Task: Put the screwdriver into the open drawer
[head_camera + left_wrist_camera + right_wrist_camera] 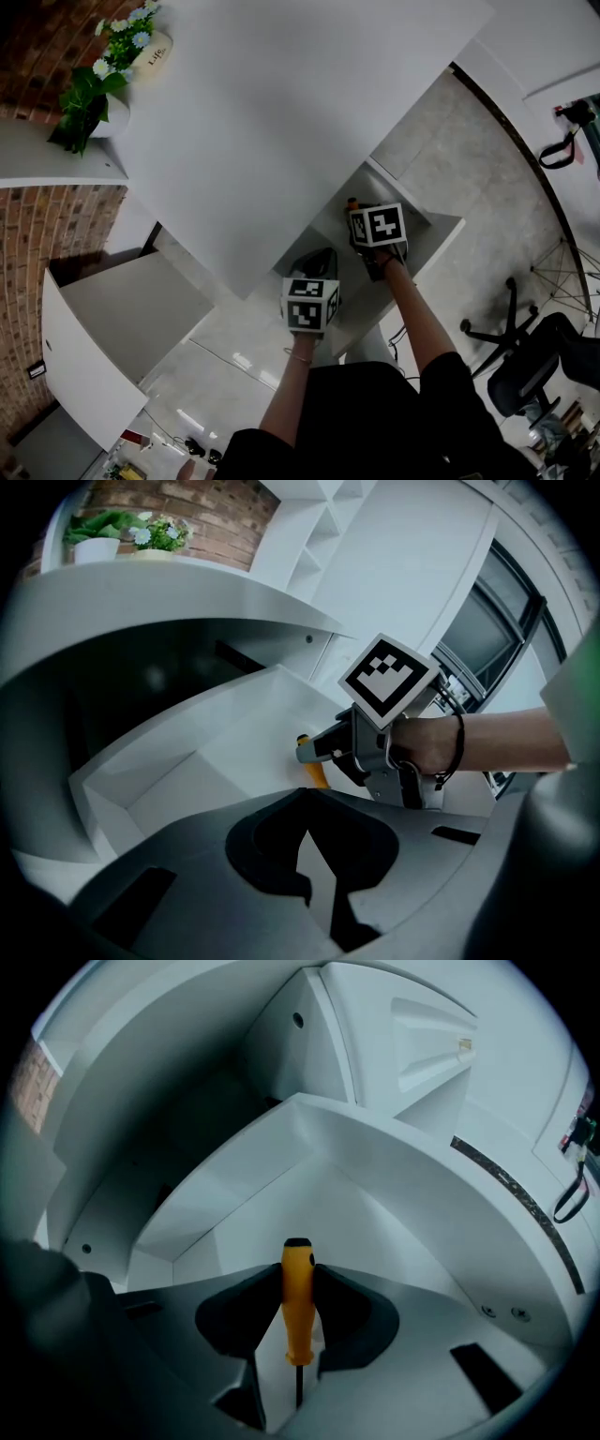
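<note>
The screwdriver [297, 1300] has an orange handle with a black cap and a thin dark shaft. My right gripper [296, 1288] is shut on the handle, with the cap pointing ahead into the open white drawer [375, 1213]. In the head view the right gripper [359, 214] hangs over the drawer [433, 234], and the screwdriver [352, 202] just shows beyond the marker cube. My left gripper [302, 803] is shut on nothing, its tips meeting. It sits close to the left of the right gripper [317, 752], which holds the screwdriver [315, 773] above the drawer [216, 752].
The white table top [281, 112] overhangs the drawer's back part. A potted plant [108, 70] stands at the table's far left corner. A white cabinet [122, 319] is at the lower left, and an office chair [525, 361] on the floor to the right.
</note>
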Demonstrator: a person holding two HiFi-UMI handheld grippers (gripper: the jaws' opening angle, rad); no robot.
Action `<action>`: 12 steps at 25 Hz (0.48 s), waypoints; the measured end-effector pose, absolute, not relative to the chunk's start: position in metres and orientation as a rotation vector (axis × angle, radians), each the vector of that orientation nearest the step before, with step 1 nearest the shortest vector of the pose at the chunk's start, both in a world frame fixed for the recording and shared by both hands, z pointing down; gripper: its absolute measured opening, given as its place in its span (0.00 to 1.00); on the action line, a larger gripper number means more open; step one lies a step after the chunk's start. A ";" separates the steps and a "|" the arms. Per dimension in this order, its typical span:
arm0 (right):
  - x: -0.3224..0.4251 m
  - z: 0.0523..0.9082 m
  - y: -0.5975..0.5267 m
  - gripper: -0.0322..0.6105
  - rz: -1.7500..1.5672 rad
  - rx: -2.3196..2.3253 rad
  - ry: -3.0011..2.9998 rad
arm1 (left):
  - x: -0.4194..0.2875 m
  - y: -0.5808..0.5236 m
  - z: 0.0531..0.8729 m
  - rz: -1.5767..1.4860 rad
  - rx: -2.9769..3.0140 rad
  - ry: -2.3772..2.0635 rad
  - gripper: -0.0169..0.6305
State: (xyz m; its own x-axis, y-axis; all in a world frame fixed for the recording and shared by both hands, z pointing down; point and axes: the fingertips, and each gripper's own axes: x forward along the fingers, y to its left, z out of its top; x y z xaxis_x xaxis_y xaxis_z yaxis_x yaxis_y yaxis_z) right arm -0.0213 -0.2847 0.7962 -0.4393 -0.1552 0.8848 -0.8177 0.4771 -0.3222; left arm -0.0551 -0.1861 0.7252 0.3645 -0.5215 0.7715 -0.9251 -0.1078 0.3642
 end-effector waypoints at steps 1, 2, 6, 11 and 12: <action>-0.021 0.798 -0.284 0.23 0.989 0.817 -1.878 | -0.055 -0.185 0.726 0.586 1.760 -1.279 0.04; -0.020 0.799 -0.284 0.23 0.982 0.820 -1.875 | -0.056 -0.185 0.726 0.585 1.759 -1.278 0.04; -0.019 0.804 -0.285 0.23 0.943 0.834 -1.868 | -0.057 -0.183 0.728 0.587 1.752 -1.277 0.04; -0.019 0.806 -0.285 0.23 0.927 0.841 -1.857 | -0.059 -0.182 0.729 0.581 1.743 -1.282 0.04; -0.020 0.807 -0.284 0.23 0.922 0.839 -1.856 | -0.059 -0.181 0.729 0.581 1.741 -1.282 0.04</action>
